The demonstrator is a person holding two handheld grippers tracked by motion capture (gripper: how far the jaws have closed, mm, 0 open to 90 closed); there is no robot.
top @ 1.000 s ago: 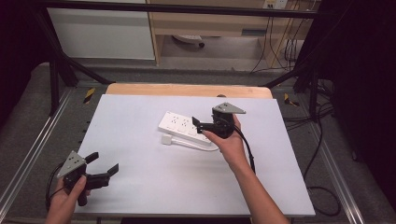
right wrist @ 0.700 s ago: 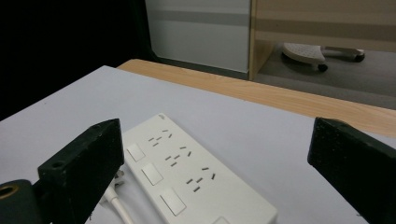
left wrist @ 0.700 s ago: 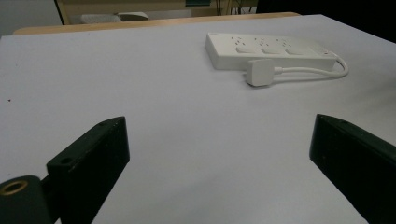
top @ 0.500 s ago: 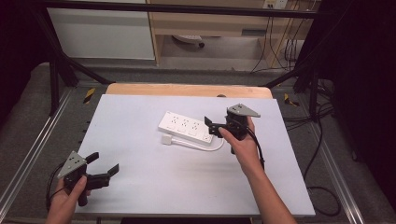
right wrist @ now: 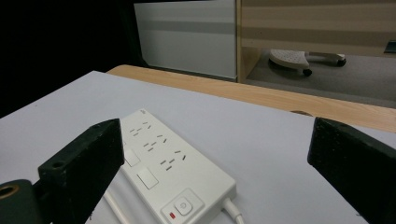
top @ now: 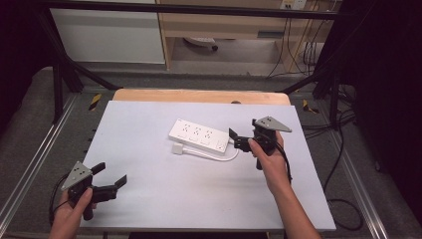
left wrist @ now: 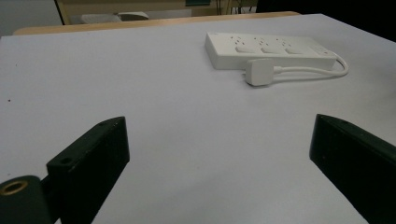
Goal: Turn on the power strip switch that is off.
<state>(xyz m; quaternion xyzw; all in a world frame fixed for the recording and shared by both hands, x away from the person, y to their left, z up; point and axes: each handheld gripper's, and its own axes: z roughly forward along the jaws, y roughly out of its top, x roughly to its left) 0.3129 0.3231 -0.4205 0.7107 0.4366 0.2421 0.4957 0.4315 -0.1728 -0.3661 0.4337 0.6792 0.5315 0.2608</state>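
The power strip (top: 199,135) lies flat near the middle of the counter (top: 149,209), a little toward the far edge, sockets up. Its white cord (top: 219,155) loops round from the switch end and runs back along the near side, ending in the plug (top: 178,149), which rests loose on the counter just beside the strip and is not pushed into any socket. In my right gripper view I can make out three rows of sockets, two rocker buttons and the main switch (right wrist: 181,206) with a small red mark next to it.

My right gripper (top: 238,141) sits just off the switch end of the strip, jaws spread wide and holding nothing; the strip lies between and below them in that gripper's own view, not yet touched as far as I can see. My left gripper (top: 110,175) hangs near the front left corner of the counter, well apart from the strip, also wide open and empty.

I judge the work to be at an early stage: the strip is only being approached, nothing is gripped, and the plug is unhandled. Grasping or pressing is all left to do. I see no containers on the counter.
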